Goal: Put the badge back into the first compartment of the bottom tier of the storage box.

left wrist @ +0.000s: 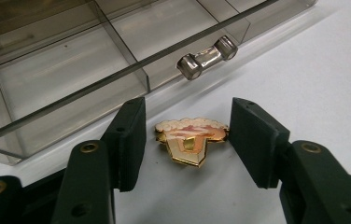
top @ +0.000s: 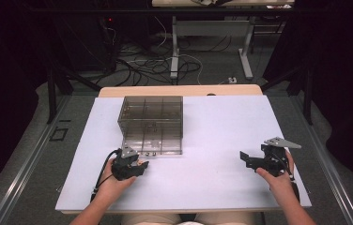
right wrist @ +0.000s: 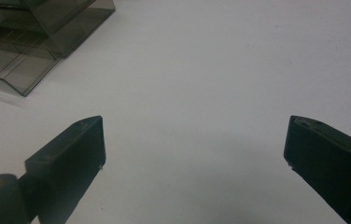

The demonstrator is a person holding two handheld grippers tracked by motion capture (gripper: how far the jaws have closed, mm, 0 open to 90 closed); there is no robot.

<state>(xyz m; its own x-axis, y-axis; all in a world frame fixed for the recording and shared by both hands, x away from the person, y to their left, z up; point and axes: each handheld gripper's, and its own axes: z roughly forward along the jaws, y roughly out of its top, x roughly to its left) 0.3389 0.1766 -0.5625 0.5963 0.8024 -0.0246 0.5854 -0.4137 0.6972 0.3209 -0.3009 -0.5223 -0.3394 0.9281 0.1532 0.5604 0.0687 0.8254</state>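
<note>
While the left gripper [left wrist: 185, 140] sits low on the white tabletop [top: 212, 136] with its fingers [left wrist: 127, 140] spread to either side of a small gold pin [left wrist: 190, 140], the step in hand looks like picking that pin up. The pin lies flat on the tabletop between the two pads; the pad at 3 o'clock is touching or almost touching its edge, and the one at 9 o'clock stands a little apart. Just beyond it, toward 12 o'clock, is the smoky plastic drawer box [top: 152, 124], with a drawer handle [left wrist: 207, 57] at about 1 o'clock from the pin. In the high view the left gripper [top: 130, 166] rests right at the box's near edge, while the right gripper [top: 259, 161] waits well apart toward 3 o'clock, its fingers [right wrist: 71, 154] wide open over bare tabletop with nothing between them. To do the pickup well, I would centre the pin between the pads, keep the tips pressed down to the surface because the pin is thin and flat, and close slowly so it does not skid or flip out. Gripping across its wider top part would likely hold better than the narrow lower point.
</note>
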